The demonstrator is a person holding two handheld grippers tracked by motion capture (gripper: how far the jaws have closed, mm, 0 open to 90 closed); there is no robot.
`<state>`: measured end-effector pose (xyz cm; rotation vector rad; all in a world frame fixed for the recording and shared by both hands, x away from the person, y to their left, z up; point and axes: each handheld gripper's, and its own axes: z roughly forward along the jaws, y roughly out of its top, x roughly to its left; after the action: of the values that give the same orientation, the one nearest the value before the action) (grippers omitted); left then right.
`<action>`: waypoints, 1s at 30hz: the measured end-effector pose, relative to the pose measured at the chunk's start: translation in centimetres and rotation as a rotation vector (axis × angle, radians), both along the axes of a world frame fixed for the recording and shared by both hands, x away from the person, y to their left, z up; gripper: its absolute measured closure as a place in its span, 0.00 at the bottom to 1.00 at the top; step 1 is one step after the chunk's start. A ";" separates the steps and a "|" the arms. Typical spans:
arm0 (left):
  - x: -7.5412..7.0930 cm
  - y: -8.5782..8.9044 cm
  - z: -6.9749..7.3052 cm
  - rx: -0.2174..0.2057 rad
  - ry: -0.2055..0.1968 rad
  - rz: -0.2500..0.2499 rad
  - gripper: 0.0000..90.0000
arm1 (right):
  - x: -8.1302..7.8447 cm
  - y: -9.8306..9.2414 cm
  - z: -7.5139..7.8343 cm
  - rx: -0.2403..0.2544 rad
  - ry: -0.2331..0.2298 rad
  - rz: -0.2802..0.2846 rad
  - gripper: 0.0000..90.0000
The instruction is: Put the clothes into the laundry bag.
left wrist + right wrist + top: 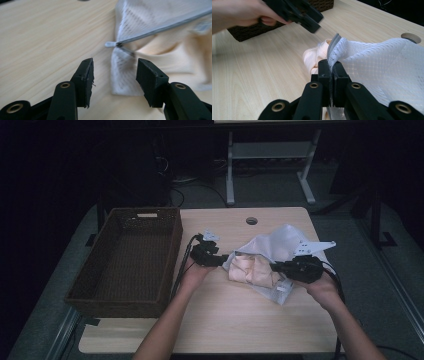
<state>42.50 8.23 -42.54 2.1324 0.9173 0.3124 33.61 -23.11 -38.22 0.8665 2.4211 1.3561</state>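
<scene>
A white mesh bag (282, 242) lies on the table with a peach garment (252, 270) showing at its open side. My right gripper (274, 267) is shut on the bag's grey zipper edge (334, 42), and the mesh (382, 65) spreads to its right with the garment (317, 55) just behind the jaws. My left gripper (225, 260) stands open at the bag's left end. In the left gripper view its jaws (115, 66) frame the mesh corner (125, 77) without pressing on it. A white zipper pull (111, 44) sticks out just beyond them.
A dark wicker basket (172, 255) sits at the table's left side. A round cable hole (251, 220) is near the table's far edge. Bare wood (215, 320) lies toward the front. Table legs and cables stand on the dark floor behind.
</scene>
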 end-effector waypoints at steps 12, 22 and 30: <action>3.1 -1.6 -2.9 -0.016 0.061 -0.087 0.59 | 0.1 -0.1 -0.1 0.003 0.001 0.000 0.96; 3.5 -2.4 -3.6 0.007 0.086 -0.137 0.93 | 0.2 -0.1 -0.1 0.003 0.005 -0.003 0.96; 2.4 -1.8 -2.7 0.027 0.089 -0.133 0.99 | 0.3 -0.3 -0.1 0.006 0.004 -0.006 0.97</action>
<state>44.86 6.40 -45.24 2.2350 0.8199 0.1647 33.88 -23.37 -38.32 0.8780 2.4166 1.3612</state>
